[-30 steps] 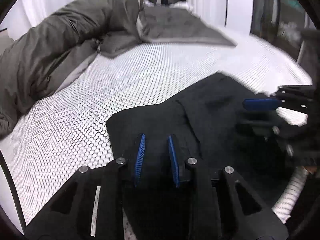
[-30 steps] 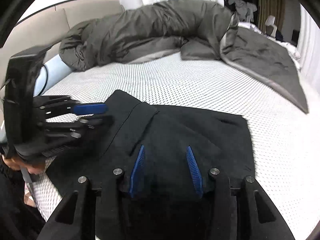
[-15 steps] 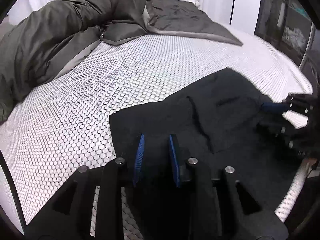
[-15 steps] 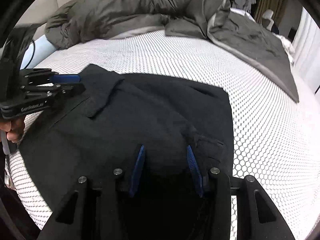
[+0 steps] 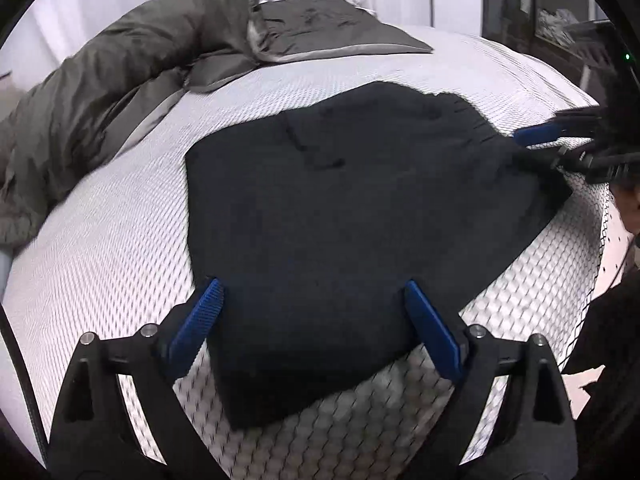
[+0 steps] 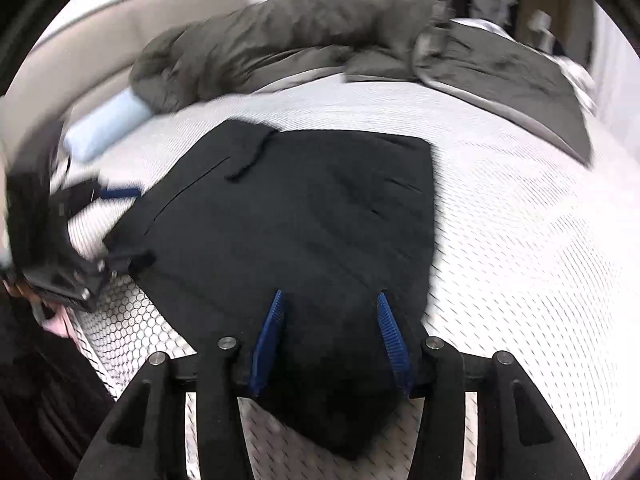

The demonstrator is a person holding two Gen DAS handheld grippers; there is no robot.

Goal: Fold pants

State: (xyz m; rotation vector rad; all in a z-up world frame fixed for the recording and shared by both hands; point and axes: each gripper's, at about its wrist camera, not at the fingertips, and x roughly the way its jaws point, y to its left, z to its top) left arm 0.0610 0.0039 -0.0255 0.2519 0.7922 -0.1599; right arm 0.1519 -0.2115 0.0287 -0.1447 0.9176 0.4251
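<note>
The black pants [image 5: 340,200] lie folded into a flat block on the white honeycomb-patterned bed [image 5: 120,260]. My left gripper [image 5: 312,285] stands over their near corner, jaws opening wide, pads clear of the cloth on both sides. In the right wrist view the pants [image 6: 300,208] run up between the blue pads of my right gripper [image 6: 329,295], which stays partly closed on a thick fold at the near corner. Each gripper shows in the other's view: the right gripper [image 5: 536,148] at the pants' right edge, the left gripper [image 6: 128,226] at their left edge.
A rumpled grey duvet [image 5: 120,80] is heaped along the far side of the bed [image 6: 520,260]. A light blue pillow [image 6: 104,124] lies at the left by the headboard. The bed's near edge runs just below both grippers. White curtains hang behind.
The left jaws, narrow on the cloth before, have sprung wide and let go. Both grippers have pulled back toward the near edge, so more of the folded pants shows in front of them.
</note>
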